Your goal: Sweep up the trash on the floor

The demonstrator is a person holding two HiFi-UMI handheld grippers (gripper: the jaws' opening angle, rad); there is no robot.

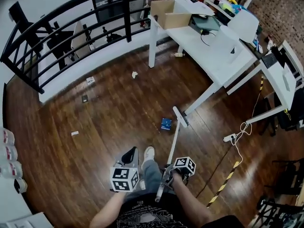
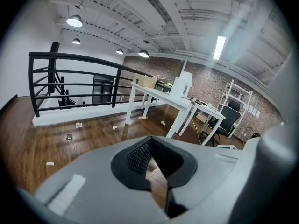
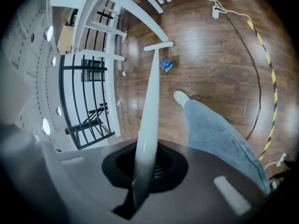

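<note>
My right gripper (image 1: 170, 174) (image 3: 145, 166) is shut on the white handle (image 3: 152, 101) of a broom (image 1: 174, 144). The handle slants away to the broom head (image 1: 180, 117) (image 3: 159, 45), which rests on the wood floor by a table leg. A blue scrap of trash (image 1: 166, 124) (image 3: 165, 65) lies just left of the head. My left gripper (image 1: 128, 156) (image 2: 152, 160) hangs near my leg, jaws together with nothing in them. Farther off lie a crumpled white paper (image 1: 135, 74) (image 2: 115, 127), a card (image 1: 90, 80) (image 2: 78, 124), a dark piece (image 1: 84, 98) and a white scrap (image 1: 75, 133) (image 2: 49, 163).
A white table (image 1: 209, 51) with a cardboard box (image 1: 168, 14) stands ahead right, a second desk (image 1: 285, 80) beyond it. A black railing (image 1: 71, 23) bounds the floor at the back. A power strip and cable (image 1: 235, 137) and striped tape (image 1: 223, 184) lie at right. My shoe (image 1: 148, 153) is below.
</note>
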